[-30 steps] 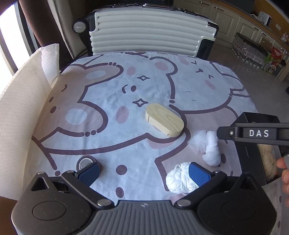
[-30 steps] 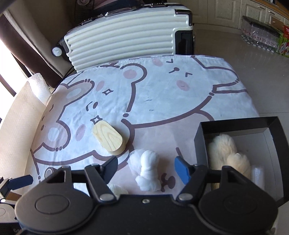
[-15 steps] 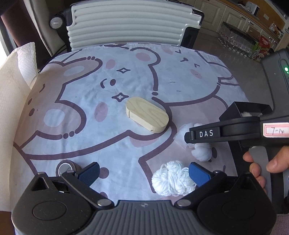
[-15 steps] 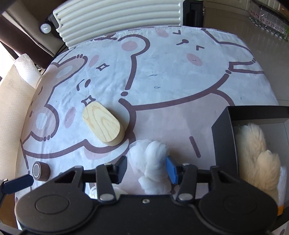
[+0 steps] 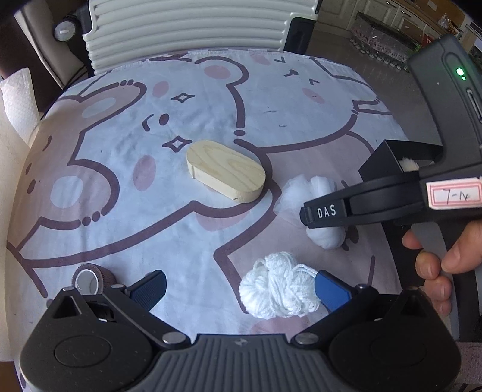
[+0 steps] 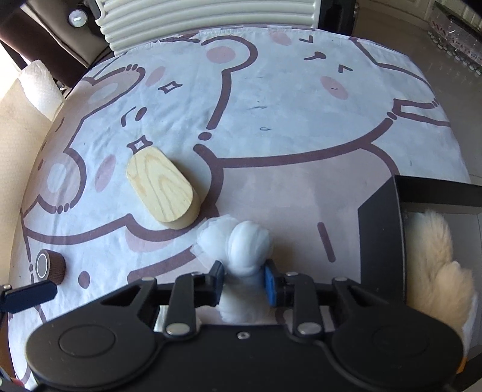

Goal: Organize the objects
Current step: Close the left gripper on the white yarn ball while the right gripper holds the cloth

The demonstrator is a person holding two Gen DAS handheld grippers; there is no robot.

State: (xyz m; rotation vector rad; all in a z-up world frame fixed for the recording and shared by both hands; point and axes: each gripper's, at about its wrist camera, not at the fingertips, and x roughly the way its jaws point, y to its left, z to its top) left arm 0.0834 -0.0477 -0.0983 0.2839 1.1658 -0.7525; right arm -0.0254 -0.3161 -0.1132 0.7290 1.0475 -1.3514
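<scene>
My right gripper [image 6: 243, 282] is shut on a white knotted cloth bundle [image 6: 245, 241] that lies on the bear-print cloth; the same white cloth bundle [image 5: 319, 193] shows in the left wrist view, partly behind the right gripper's black body. My left gripper [image 5: 239, 286] stands open low over the cloth, with a white yarn ball [image 5: 278, 286] against its right blue finger [image 5: 331, 289]. A small brown roll [image 5: 90, 279] sits just beside its left finger. An oval wooden block [image 5: 226, 172] lies mid-table. The black box [image 6: 379, 223] at the right holds a cream furry item [image 6: 433, 256].
A ribbed cream suitcase [image 5: 195, 27] stands behind the table's far edge. White paper towel [image 5: 18, 99] lies at the left edge. A person's hand [image 5: 436, 265] grips the right tool's handle. Tiled floor and cabinets are beyond on the right.
The right gripper came down and closed its fingers on the white cloth bundle. The left gripper sank and shifted, so the yarn ball now lies between its fingers instead of behind the right one.
</scene>
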